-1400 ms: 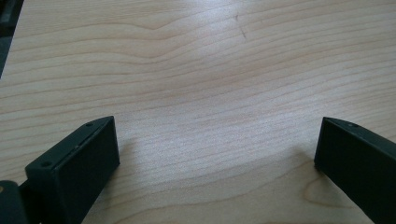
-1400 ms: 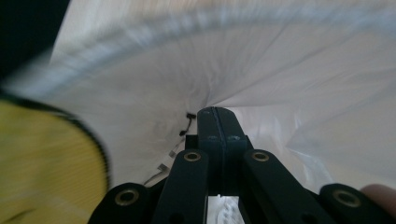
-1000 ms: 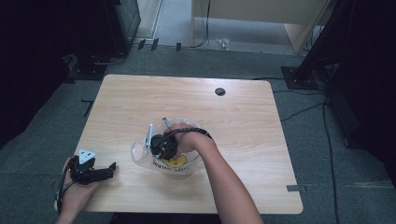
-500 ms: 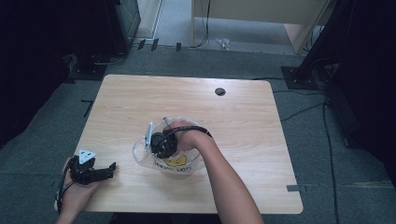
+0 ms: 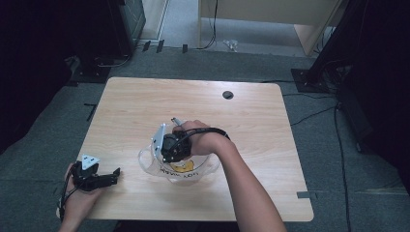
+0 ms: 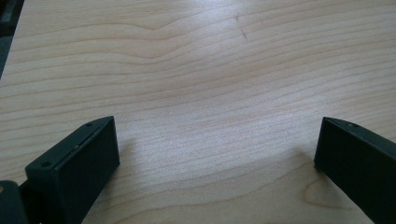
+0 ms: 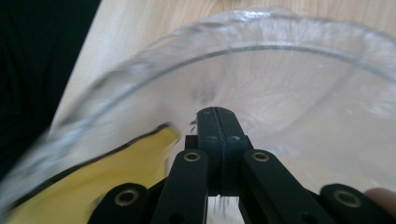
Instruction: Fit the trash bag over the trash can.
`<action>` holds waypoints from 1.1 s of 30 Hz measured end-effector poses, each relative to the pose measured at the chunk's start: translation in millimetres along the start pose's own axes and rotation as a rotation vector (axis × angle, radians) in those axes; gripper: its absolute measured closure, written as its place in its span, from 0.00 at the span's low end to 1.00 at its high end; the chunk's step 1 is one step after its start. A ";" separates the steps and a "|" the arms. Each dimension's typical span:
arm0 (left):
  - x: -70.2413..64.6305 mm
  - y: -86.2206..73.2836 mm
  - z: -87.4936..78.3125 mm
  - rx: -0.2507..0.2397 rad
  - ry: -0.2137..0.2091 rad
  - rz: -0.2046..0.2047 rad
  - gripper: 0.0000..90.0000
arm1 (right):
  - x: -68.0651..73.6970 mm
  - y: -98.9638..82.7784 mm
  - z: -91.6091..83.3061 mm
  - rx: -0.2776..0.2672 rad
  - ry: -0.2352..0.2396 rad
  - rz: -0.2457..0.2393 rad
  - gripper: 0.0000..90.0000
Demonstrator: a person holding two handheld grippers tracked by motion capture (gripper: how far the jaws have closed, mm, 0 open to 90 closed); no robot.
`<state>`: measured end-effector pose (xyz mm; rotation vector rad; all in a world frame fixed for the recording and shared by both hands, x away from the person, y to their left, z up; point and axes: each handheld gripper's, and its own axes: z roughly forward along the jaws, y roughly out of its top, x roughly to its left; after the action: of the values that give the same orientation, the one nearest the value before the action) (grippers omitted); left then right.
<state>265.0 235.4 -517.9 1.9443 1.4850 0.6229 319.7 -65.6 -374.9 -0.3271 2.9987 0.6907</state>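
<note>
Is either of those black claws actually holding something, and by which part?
The right gripper is shut inside the clear bowl; any hold cannot be told. The left gripper stands open over bare table.

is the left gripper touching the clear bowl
Apart. The high view shows the left gripper at the table's near left corner, with bare wood between it and the clear bowl; the left gripper view shows only wood between its open jaws.

Your table [image 5: 270, 121] is light brown wood with wavy darker lines running along it, and a small black round hole [image 5: 228, 94] sits near its far edge. The bowl [image 5: 203, 166] near the table's middle is clear like glass, with a yellow picture edged in black and some black letters on it. Your right gripper [image 7: 218, 114], inside that bowl, is black with little gold rings. Your left gripper [image 6: 217, 149], at the table's near left corner, is black with a grey plate on top.
</note>
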 end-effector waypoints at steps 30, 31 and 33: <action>-0.2 0.1 0.1 0.000 0.002 -0.002 0.00 | 34.2 -60.4 -52.1 -0.162 -0.114 0.131 1.00; -0.2 0.1 0.0 0.000 0.002 -0.002 0.00 | 34.8 -61.5 -54.3 -0.178 -0.111 0.137 1.00; -0.2 0.1 0.1 0.000 0.002 -0.002 0.00 | 35.6 -63.8 -57.7 -0.201 -0.120 0.141 1.00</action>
<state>265.0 235.2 -517.9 1.9420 1.4878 0.6238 298.7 -153.7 -353.5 -0.0779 2.8639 0.9906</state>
